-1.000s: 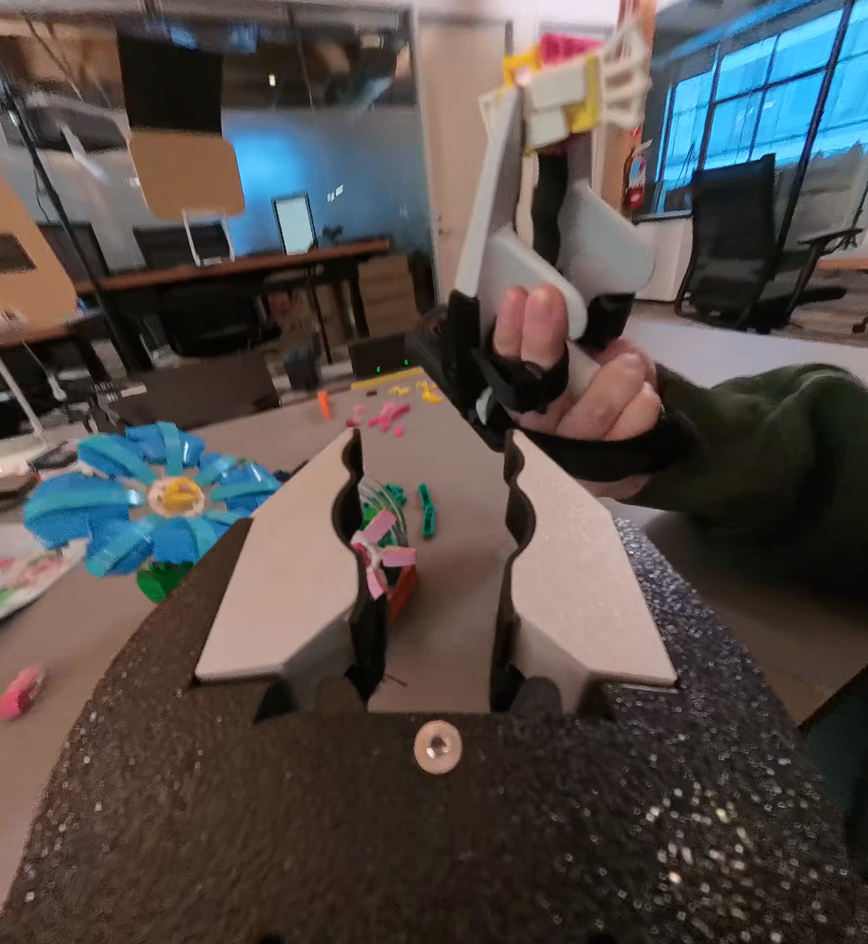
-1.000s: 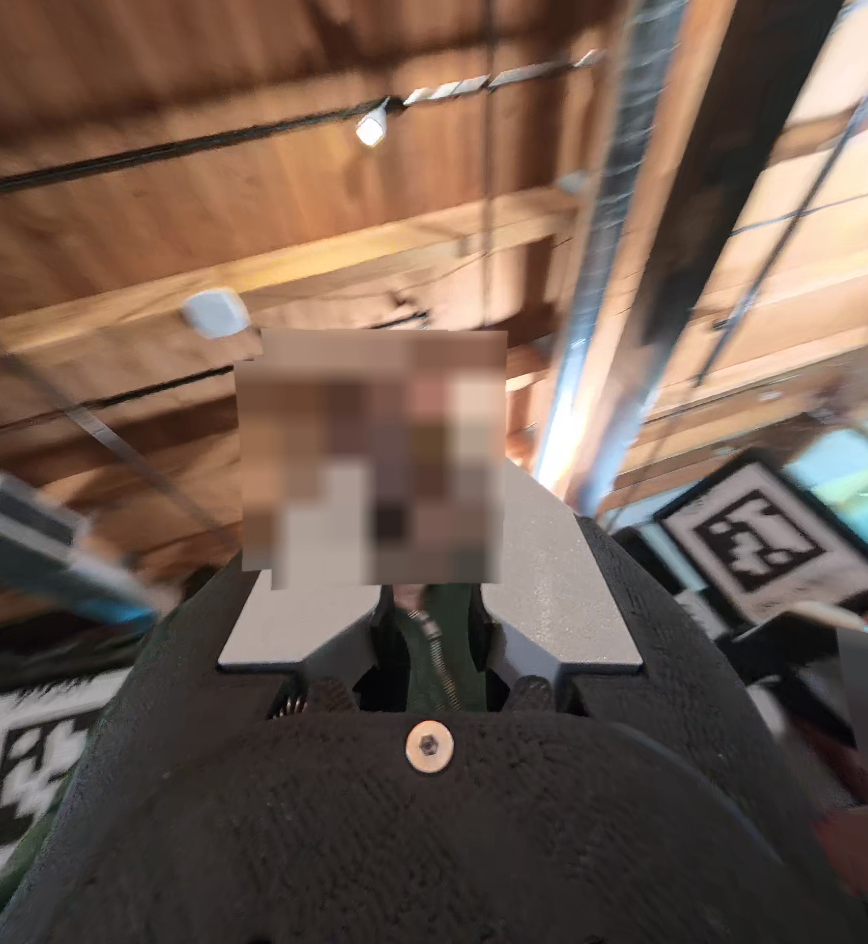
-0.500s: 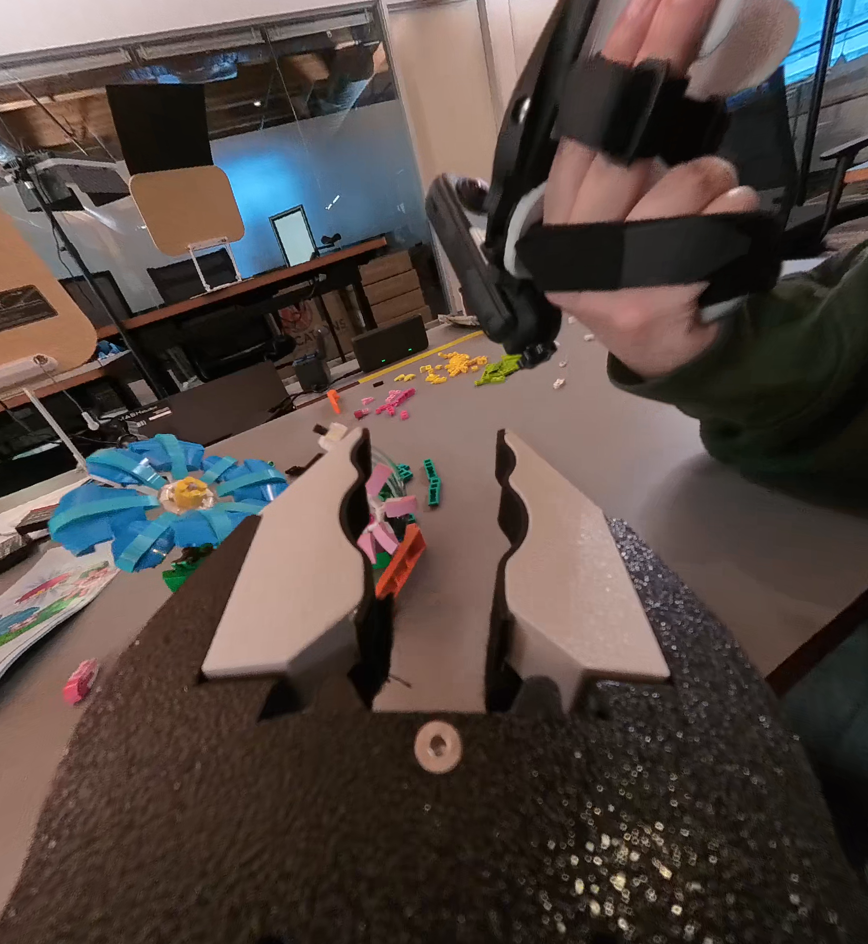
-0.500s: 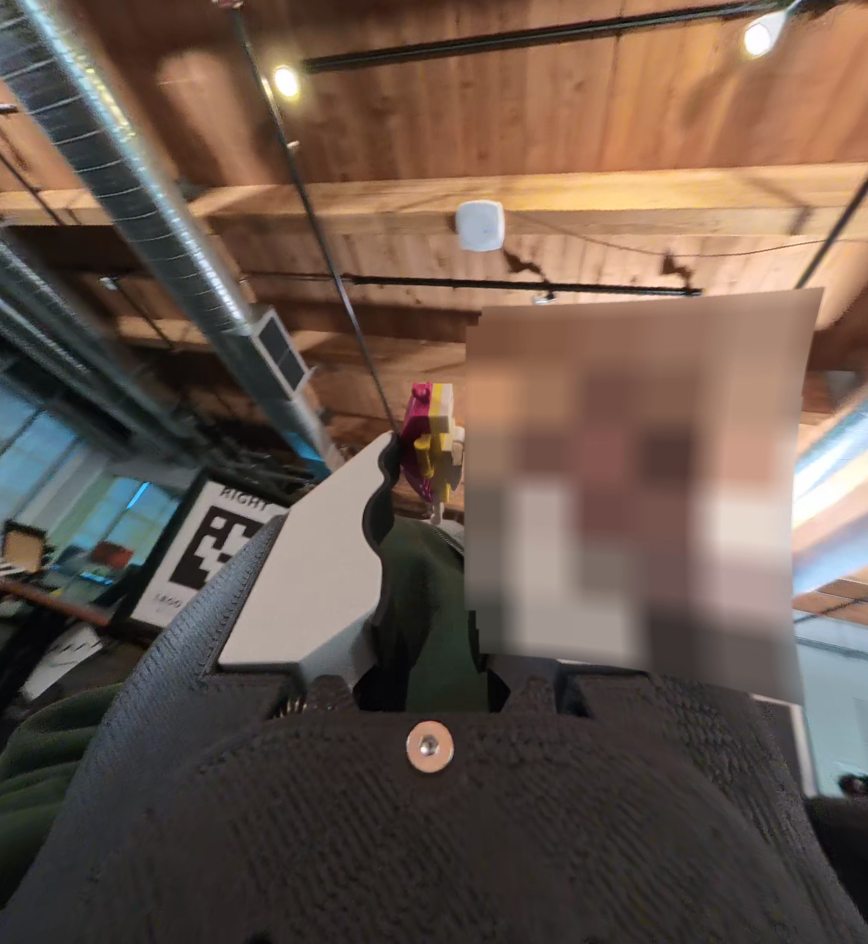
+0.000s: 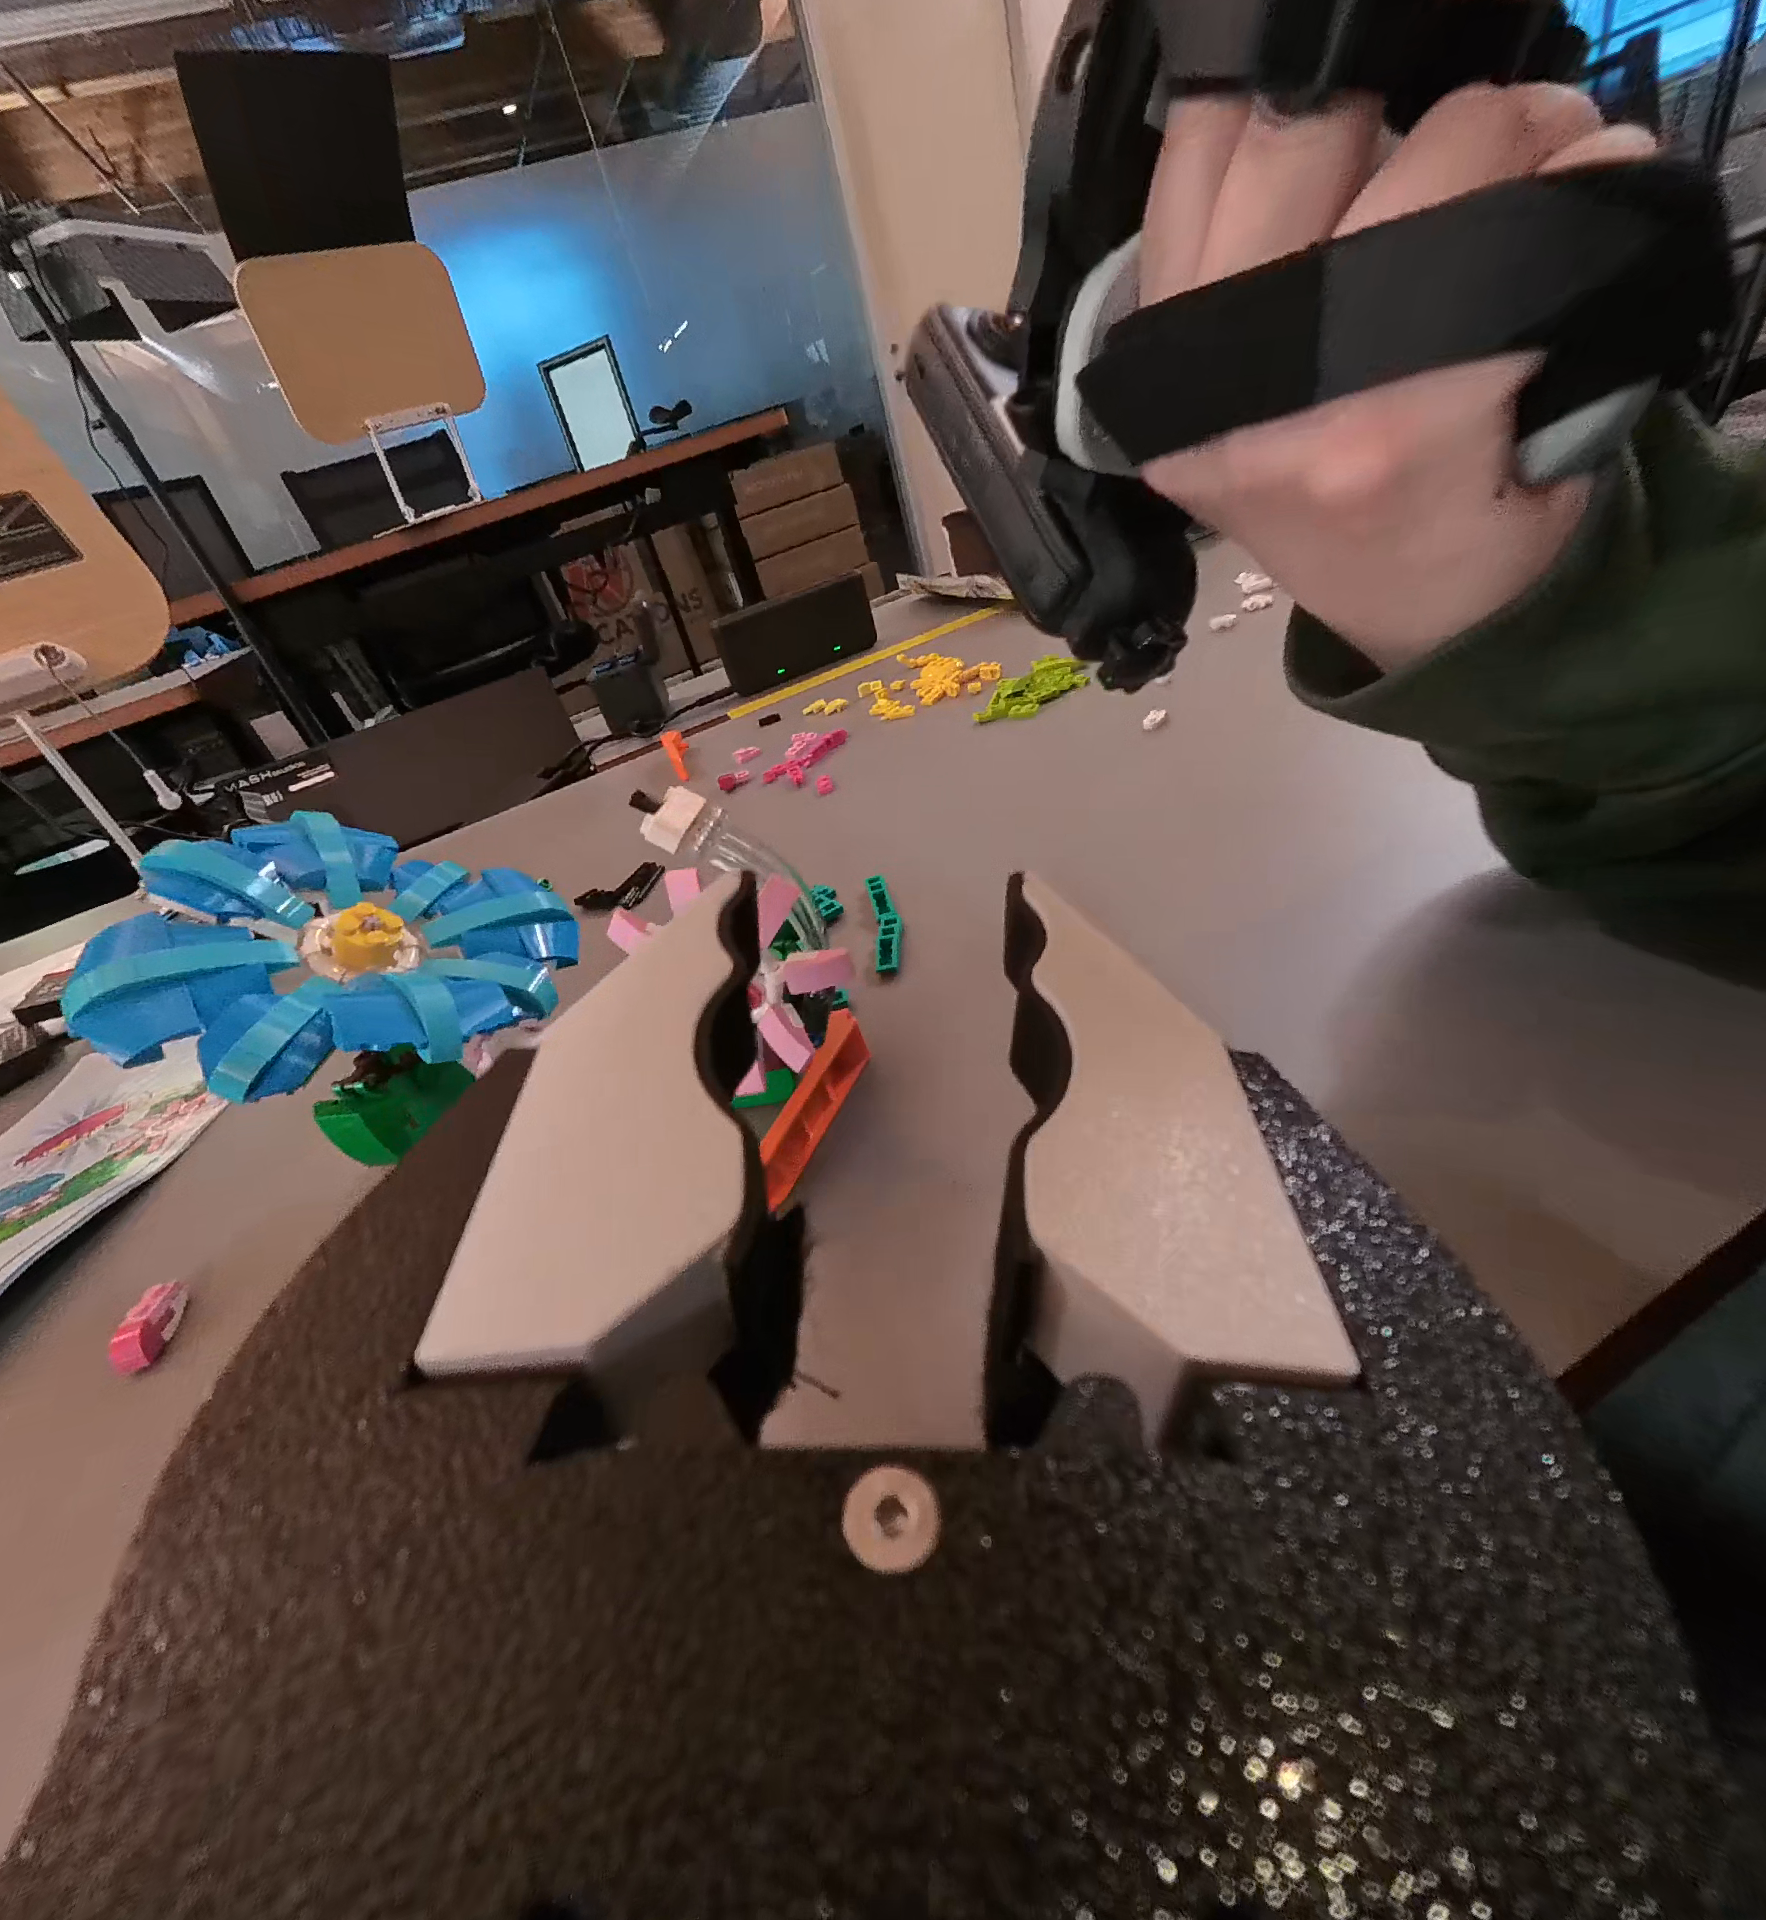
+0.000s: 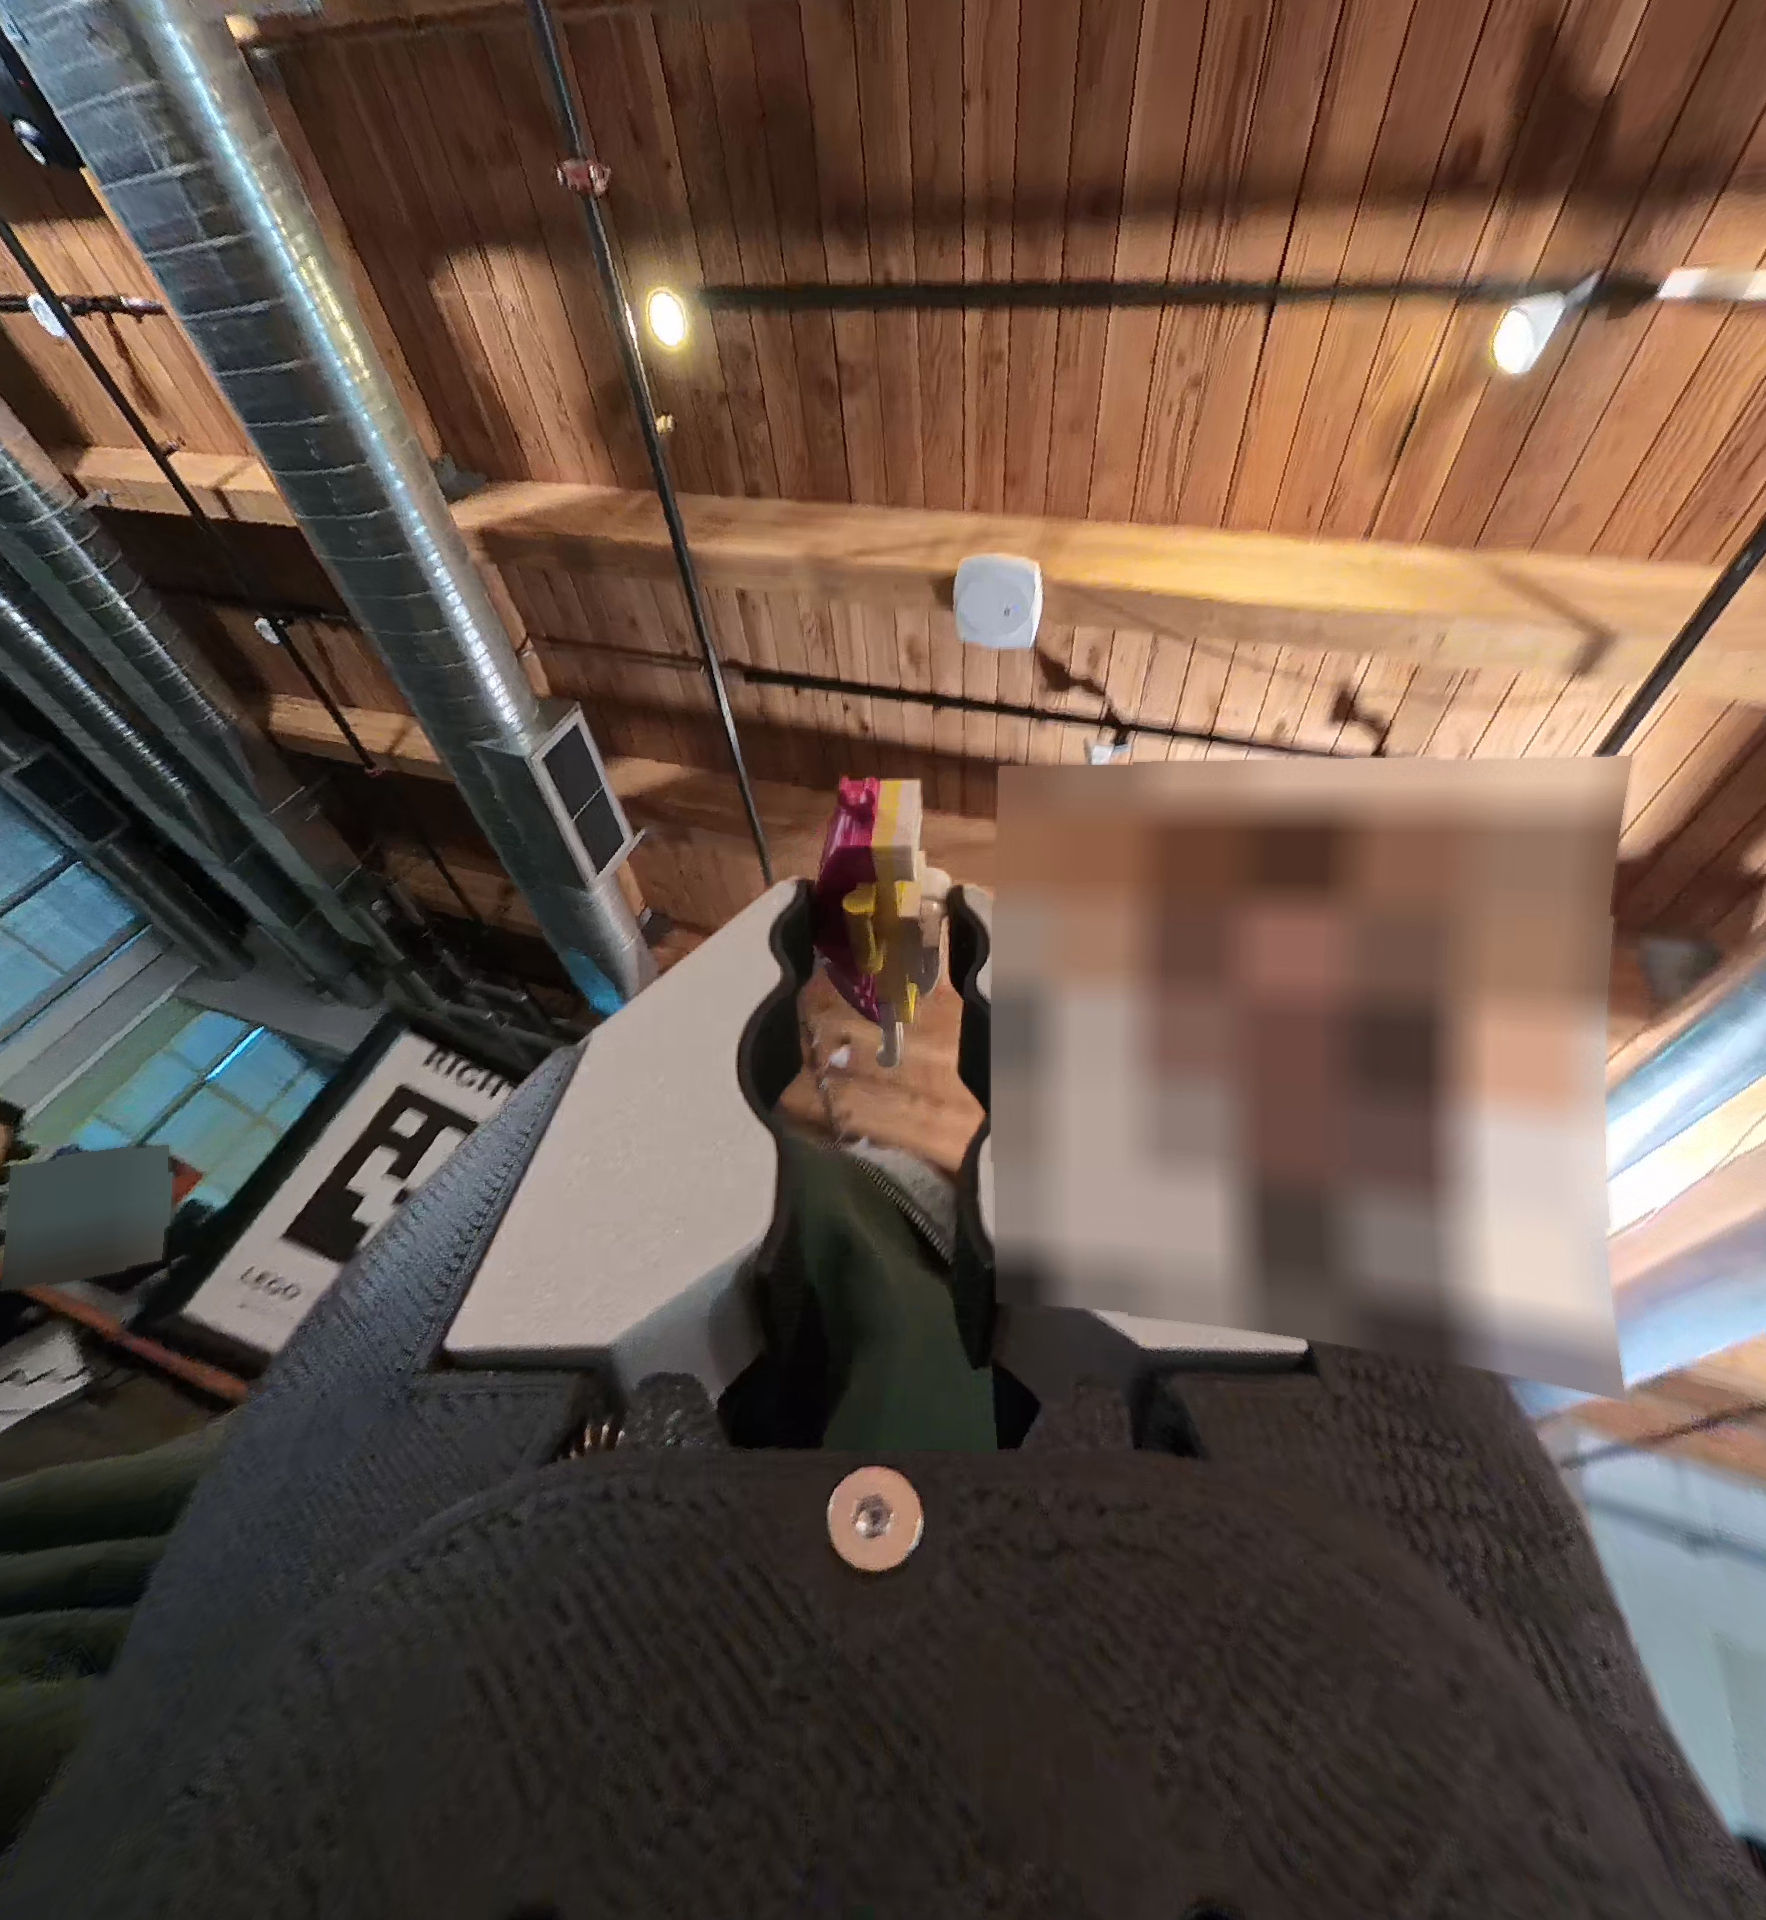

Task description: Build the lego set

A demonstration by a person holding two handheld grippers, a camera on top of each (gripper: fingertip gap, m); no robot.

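Magenta, yellow and white bricks make up the small lego piece [image 6: 874, 925] that my right gripper [image 6: 879, 935] pinches near its fingertips, raised high and pointed up at a wooden plank ceiling [image 6: 1170, 364] with a metal duct [image 6: 339, 468] and spot lights. From my left wrist view I see my right hand [image 5: 1378, 416] strapped to that tool's handle, up in the air on the right, with my green sleeve [image 5: 1637, 727] below it. My left gripper [image 5: 879, 935] hovers low over the grey table [image 5: 1274, 935] with its jaws spread apart and nothing between them. Just past its fingers lies a partly built flower [image 5: 785, 997] with pale pink petals, a clear curved stem and an orange piece [image 5: 817, 1101] against it. Two dark green pieces [image 5: 884, 925] lie just beside that. To the left stands the finished blue flower [image 5: 318, 956] with a yellow centre and a green base, near an open instruction booklet [image 5: 37, 1174] at the table's left edge. A single pink brick [image 5: 146, 1325] lies apart in the near left. Farther back on the table are loose heaps: pink pieces [image 5: 791, 764], yellow pieces [image 5: 920, 686], lime green pieces [image 5: 1030, 686], and a few white bits [image 5: 1243, 597] beyond my right hand.
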